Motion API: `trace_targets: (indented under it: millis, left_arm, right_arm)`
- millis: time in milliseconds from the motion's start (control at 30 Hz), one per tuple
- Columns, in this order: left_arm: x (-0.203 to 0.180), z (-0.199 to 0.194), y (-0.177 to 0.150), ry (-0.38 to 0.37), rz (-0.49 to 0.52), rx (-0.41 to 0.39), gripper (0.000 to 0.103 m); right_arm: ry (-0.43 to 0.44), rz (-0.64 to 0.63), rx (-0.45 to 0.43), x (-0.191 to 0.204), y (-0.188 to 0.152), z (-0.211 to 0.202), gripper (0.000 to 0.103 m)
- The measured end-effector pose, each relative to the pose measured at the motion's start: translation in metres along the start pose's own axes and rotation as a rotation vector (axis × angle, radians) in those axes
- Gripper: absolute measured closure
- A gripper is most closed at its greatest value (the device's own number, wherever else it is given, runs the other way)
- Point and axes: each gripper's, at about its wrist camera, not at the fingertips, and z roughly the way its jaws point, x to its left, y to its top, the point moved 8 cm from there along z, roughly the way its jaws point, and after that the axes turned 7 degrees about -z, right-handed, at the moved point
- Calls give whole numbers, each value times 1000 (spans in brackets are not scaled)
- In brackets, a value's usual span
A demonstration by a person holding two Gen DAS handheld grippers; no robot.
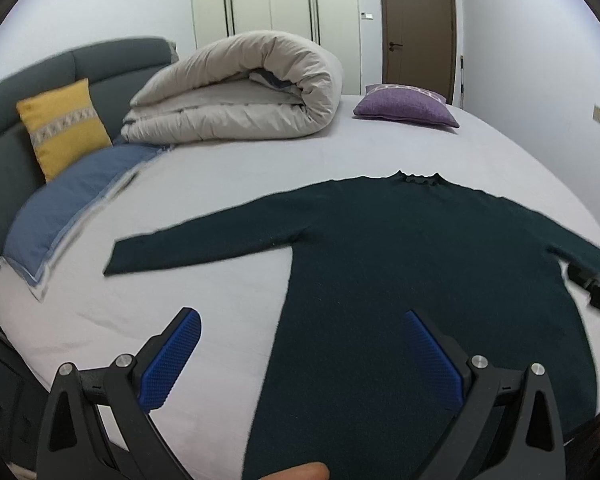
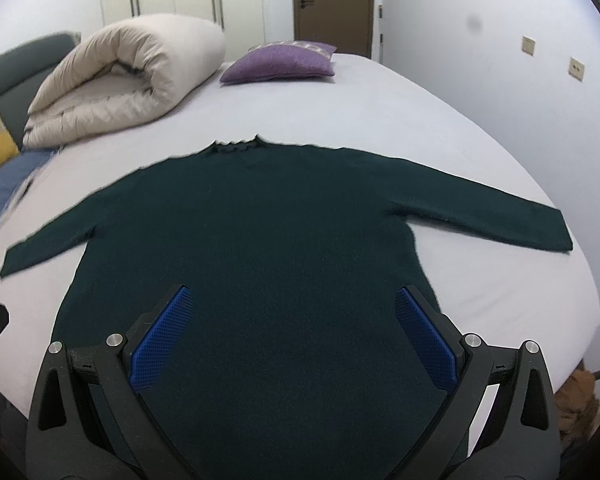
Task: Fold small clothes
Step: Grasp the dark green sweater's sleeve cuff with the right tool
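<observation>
Flat sweater (image 2: 284, 248), claws (both) apart

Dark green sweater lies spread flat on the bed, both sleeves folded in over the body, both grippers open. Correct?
Not quite: the sweater has both sleeves stretched straight out, as the right wrist view shows. It lies flat on the bed; left gripper and right gripper are open.

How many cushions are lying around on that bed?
2. A yellow cushion leans against the grey headboard on the left, and a purple cushion lies at the far side, right of the rolled duvet. Others may be hidden behind the duvet.
</observation>
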Motion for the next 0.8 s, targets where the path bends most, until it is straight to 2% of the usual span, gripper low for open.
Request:
trace_targets:
  millis: [100,200,333,433,567,600,667,733,800]
  left_arm:
    - [-8,-1,4,25,50,-26,0]
    - [-18,-1,8,46,98,-50,0]
    - [-34,8,13,45,133,-38,0]
    - [-47,19,15,67,173,-9,0]
    - [-58,32,16,80,200,24,0]
    - [-62,36,17,54,198,34,0]
    - [-67,43,17,4,186,68,0]
    - [-76,54,13,-83,164,129,0]
    - [-82,63,7,-143,130,186,0]
  right_arm:
    - [0,100,-23,-52,0,7,0]
    - [-25,225,-44,-126,-4,16,0]
    - [-50,487,-60,-247,-22,33,2]
    - [-48,719,-52,-333,-48,53,8]
    - [-26,953,-37,-413,-85,84,14]
    - [-13,980,-52,-425,-88,89,22]
    - [-5,986,-91,-444,-84,95,25]
    - [-3,967,-114,-456,-74,103,25]
    - [8,955,-121,-465,-65,114,34]
